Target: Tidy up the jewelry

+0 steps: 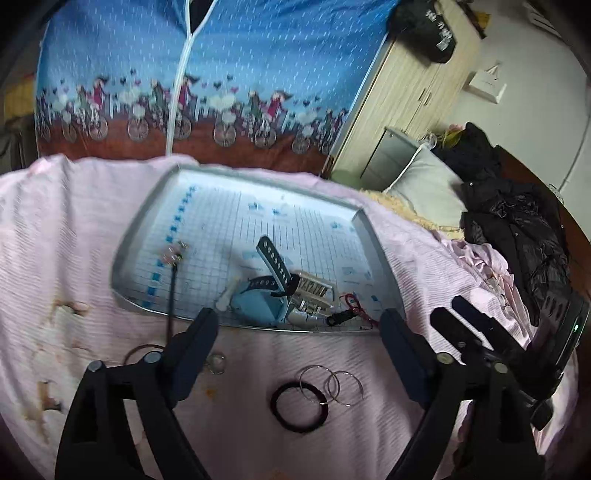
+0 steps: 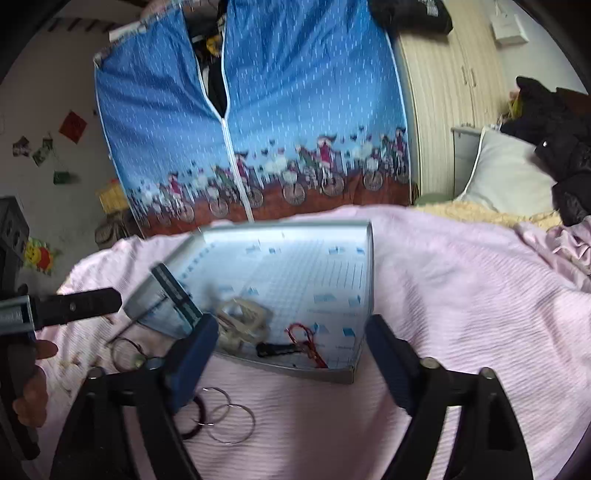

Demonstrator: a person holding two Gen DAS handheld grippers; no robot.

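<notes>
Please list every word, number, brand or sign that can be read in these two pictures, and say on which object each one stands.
No text can be read with certainty.
Tray lining: a printed grid with blue marks, too blurred to read.
Black bag on the cabinet: white print, too small and tilted to read.
White box: a triangle sign only, no legible words.
Red paper on the wall: illegible.

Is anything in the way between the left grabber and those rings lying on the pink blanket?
Nothing visible. The left gripper is open, and the dark bangle and silver rings lie bare on the pink blanket, just below its fingertips, outside the tray.
</notes>
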